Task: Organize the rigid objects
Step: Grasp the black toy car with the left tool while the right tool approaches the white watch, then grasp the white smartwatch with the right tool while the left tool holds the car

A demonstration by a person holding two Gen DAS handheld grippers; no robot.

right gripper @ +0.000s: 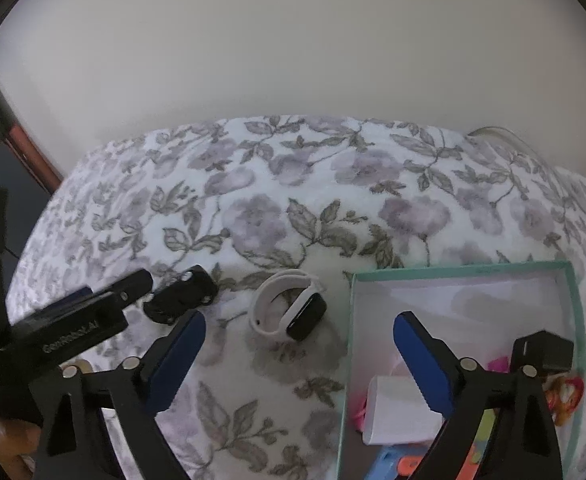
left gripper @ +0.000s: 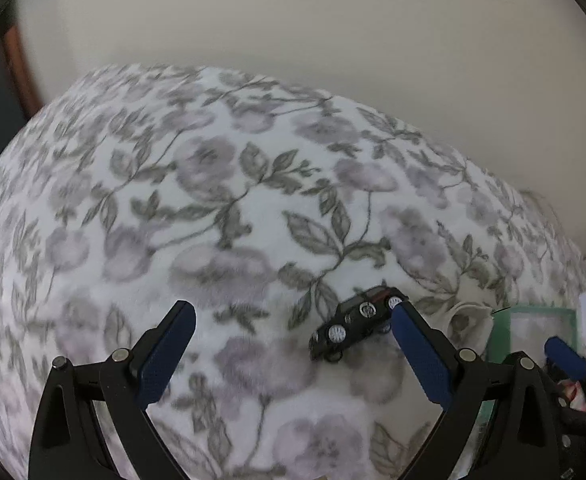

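Two spread grippers are held above a flowered bedspread, with a toy car, a smartwatch and an open box.

Left wrist view: blue-padded fingers of the left gripper (left gripper: 293,320) are seen wide apart with nothing pinched; a black toy car (left gripper: 355,322) lies tilted on the flowered bedspread (left gripper: 213,200), just beside the tip of the finger on the right of the picture. Right wrist view: the right gripper (right gripper: 299,328) is likewise spread and empty, one finger over the bedspread, the other over the open green box (right gripper: 453,270), in which small coloured items are held. A white-strapped smartwatch (right gripper: 289,308) is seen between the fingertips, beyond them, just beside the box.
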